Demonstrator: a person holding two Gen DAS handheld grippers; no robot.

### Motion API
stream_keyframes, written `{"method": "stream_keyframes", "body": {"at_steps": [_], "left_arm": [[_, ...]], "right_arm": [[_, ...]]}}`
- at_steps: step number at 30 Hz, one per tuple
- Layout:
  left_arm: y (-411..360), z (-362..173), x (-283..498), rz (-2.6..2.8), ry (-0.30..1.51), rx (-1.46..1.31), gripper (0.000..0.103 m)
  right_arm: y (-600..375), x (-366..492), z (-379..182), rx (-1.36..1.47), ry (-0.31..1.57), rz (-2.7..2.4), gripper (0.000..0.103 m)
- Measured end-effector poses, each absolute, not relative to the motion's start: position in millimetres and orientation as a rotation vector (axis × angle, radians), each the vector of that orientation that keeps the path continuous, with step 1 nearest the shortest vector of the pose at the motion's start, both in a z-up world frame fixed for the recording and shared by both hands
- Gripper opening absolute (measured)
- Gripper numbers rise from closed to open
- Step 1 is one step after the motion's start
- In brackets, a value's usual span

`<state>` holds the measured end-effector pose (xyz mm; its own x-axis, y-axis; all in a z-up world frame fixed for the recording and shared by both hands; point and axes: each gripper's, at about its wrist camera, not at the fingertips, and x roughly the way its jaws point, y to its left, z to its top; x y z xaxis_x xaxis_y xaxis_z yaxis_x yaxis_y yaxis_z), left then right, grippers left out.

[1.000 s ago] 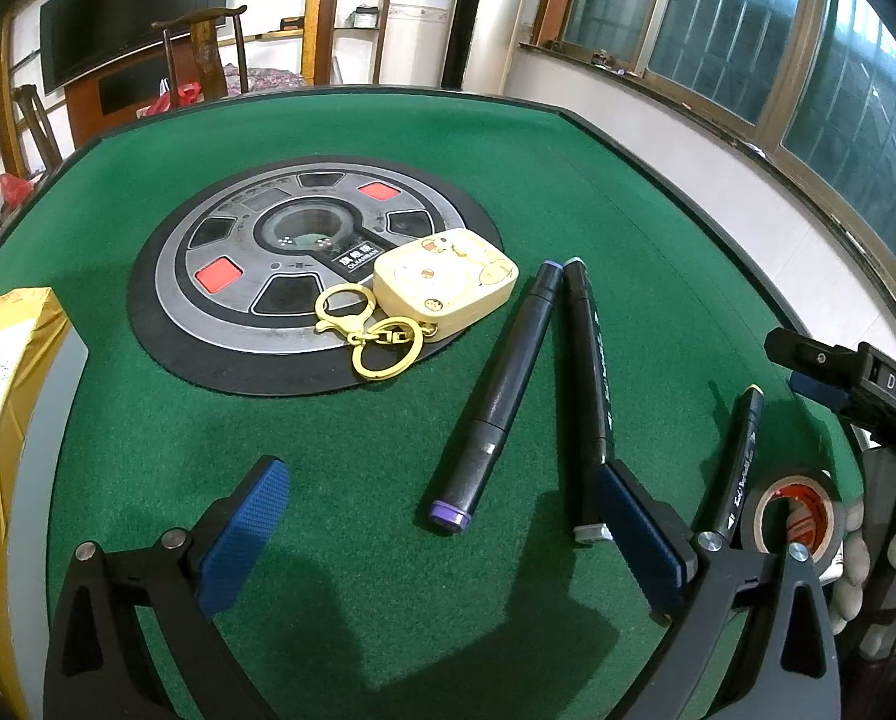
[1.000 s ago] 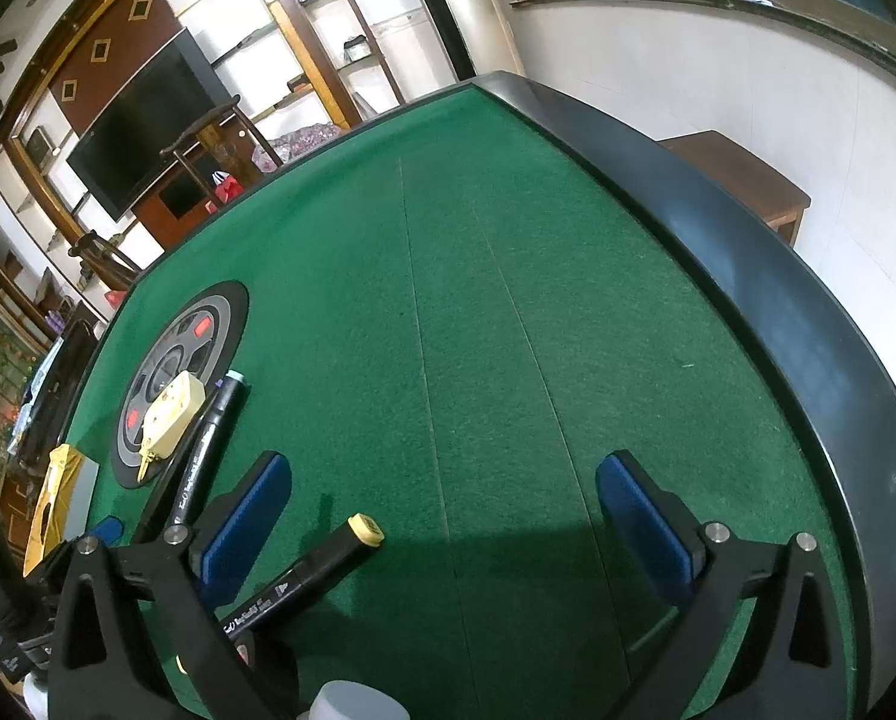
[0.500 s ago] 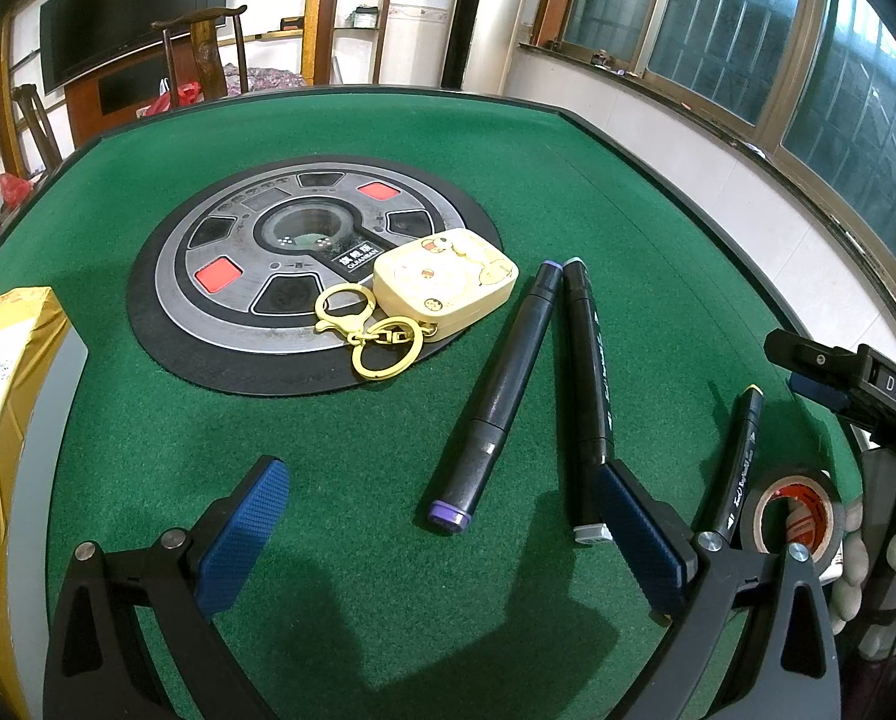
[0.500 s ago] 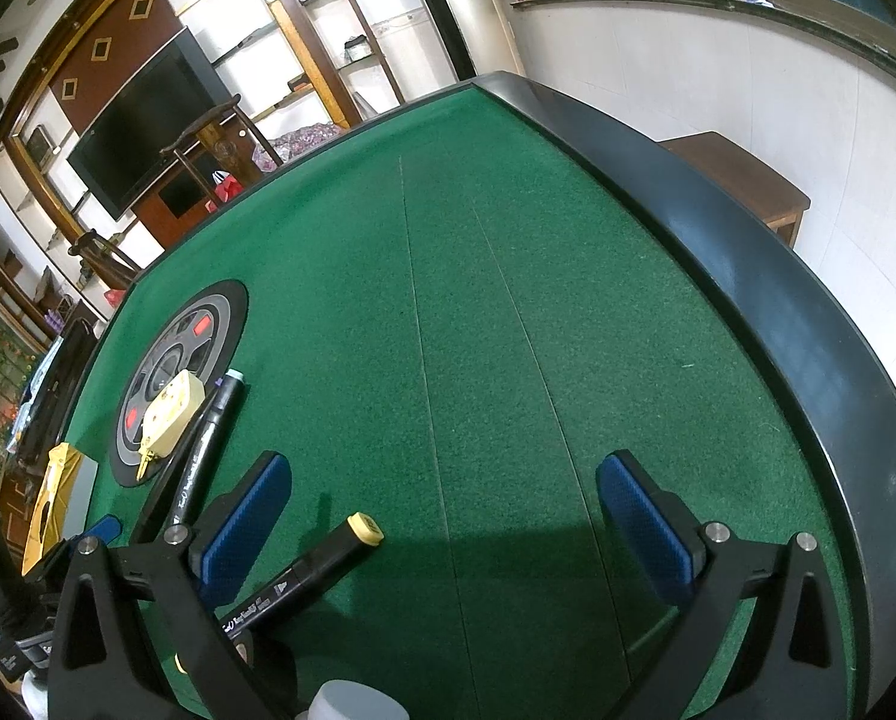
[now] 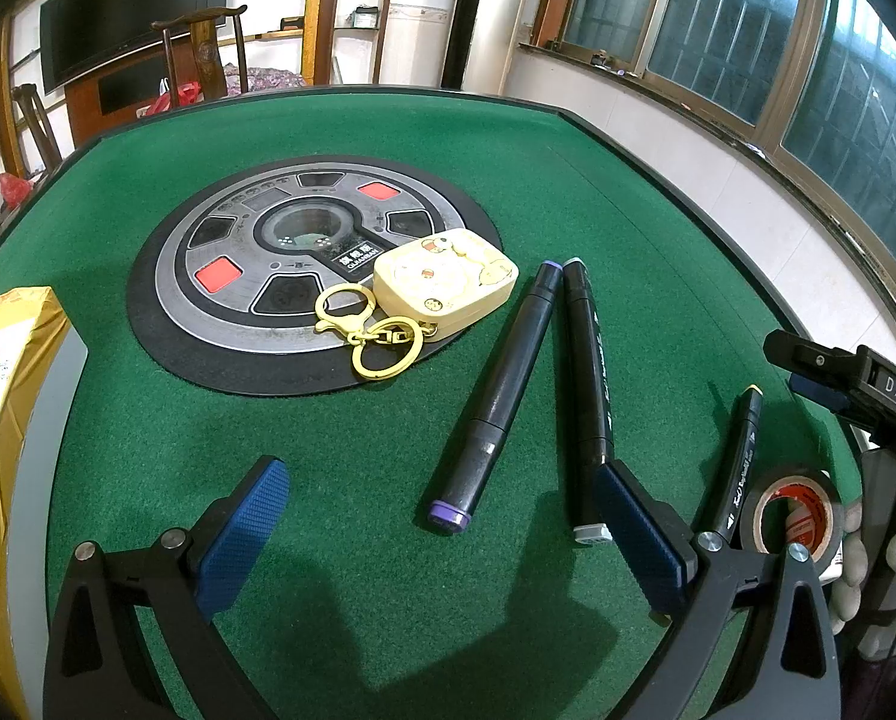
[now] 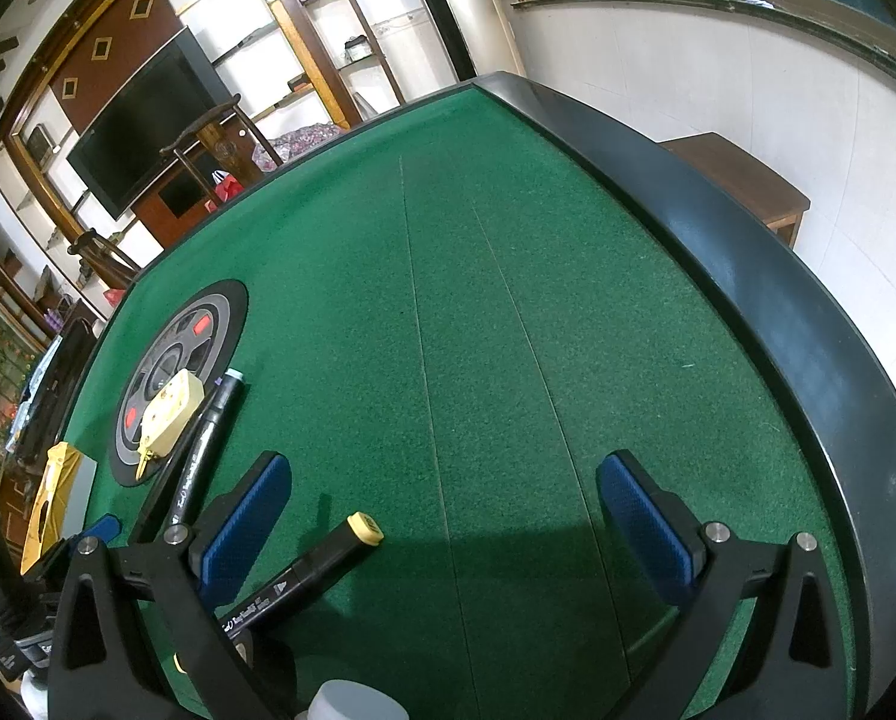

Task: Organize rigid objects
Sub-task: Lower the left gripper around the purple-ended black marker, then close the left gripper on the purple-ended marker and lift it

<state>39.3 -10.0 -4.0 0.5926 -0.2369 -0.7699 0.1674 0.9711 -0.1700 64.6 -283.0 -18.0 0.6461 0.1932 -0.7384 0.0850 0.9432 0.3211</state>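
The left gripper hangs with its blue pads spread wide and nothing between them above the green felt table, where the purple-capped marker and the grey-capped marker lie side by side, nearly touching at their far ends, just beside the cream keychain case with its gold rings on the round control panel. The right gripper is likewise spread wide and empty over bare felt, the yellow-capped marker lying partly under its left finger, near the roll of black tape.
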Motion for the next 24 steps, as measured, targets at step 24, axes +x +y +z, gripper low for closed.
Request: {"method": "stream_keyframes", "body": {"at_steps": [24], "left_arm": [[7,14,42,-0.155,0.872,-0.152,0.098]], "right_arm": [[-283,65,-18,0.344,0.870,0.064,0.103]]}}
